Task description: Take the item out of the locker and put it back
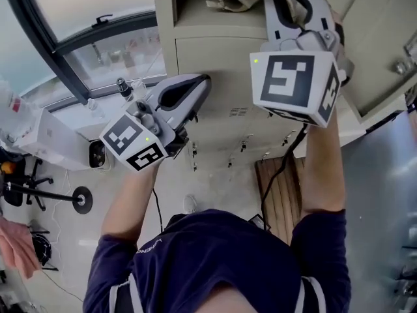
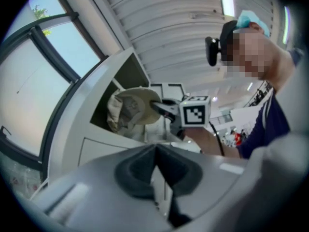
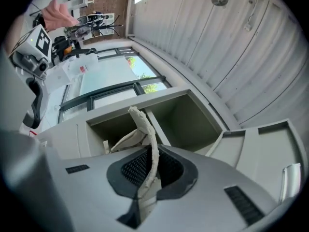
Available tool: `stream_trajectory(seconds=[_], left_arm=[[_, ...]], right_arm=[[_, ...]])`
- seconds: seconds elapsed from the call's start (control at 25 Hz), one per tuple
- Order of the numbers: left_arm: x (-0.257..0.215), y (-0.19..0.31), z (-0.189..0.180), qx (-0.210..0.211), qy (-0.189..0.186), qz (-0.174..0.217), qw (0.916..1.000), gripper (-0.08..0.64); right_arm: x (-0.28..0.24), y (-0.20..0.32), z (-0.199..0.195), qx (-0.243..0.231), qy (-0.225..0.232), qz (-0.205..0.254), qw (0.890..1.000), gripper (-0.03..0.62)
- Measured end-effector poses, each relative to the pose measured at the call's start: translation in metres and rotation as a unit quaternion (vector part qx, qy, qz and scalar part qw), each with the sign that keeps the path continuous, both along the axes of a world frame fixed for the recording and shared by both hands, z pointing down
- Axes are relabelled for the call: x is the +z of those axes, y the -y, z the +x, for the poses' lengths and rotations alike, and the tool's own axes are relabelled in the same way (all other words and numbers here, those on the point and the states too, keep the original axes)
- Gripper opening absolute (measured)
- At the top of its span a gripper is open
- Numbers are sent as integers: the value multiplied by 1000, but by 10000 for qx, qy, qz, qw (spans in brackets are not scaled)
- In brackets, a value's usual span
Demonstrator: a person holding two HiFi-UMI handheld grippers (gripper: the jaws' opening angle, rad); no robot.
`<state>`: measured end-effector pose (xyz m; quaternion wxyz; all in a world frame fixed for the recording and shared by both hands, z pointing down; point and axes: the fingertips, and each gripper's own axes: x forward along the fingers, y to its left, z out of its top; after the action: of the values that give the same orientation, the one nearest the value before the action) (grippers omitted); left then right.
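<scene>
Your right gripper (image 3: 145, 187) is clenched on the beige hat (image 2: 129, 111), which sits at the open locker's (image 1: 215, 57) mouth. Left gripper (image 1: 189, 95) is closed and empty. Judging mid-task: hat neither fully out nor released inside.

a wooden slatted board (image 1: 279, 199) lies on the floor (image 1: 71, 253), well apart from a black round-based stand (image 1: 81, 199).

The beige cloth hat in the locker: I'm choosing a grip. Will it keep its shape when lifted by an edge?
Probably floppy: the beige cloth hat looks crumpled, and the edge pinched in the right gripper curls over. Likely light for its size, as it looks like thin fabric with no stiff parts showing. Not apt to roll.
</scene>
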<state>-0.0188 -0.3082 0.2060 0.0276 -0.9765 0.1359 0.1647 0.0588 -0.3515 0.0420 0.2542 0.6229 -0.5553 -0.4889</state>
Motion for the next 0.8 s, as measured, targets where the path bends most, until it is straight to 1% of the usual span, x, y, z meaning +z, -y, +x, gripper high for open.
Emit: stream_trajectory(seconds=[0.28,0.48,0.64,0.8], left_arm=[[-10,-56,20,-429,-145,75,9989,3],[0,-97,36,-698,-154,27,9974,3],[7,-125,39,-876,-100,-78,9961,3],[11,-149,39,-979,37,-158,9951,3]], right_arm=[[4,-66,9,-430,133,6,9990,23],[16,-106,25,-696,199,12,9974,23],[23,-138,31,-927,284,-16,9953,23],[29,-168,33,-1086,383,-104,9933,23]])
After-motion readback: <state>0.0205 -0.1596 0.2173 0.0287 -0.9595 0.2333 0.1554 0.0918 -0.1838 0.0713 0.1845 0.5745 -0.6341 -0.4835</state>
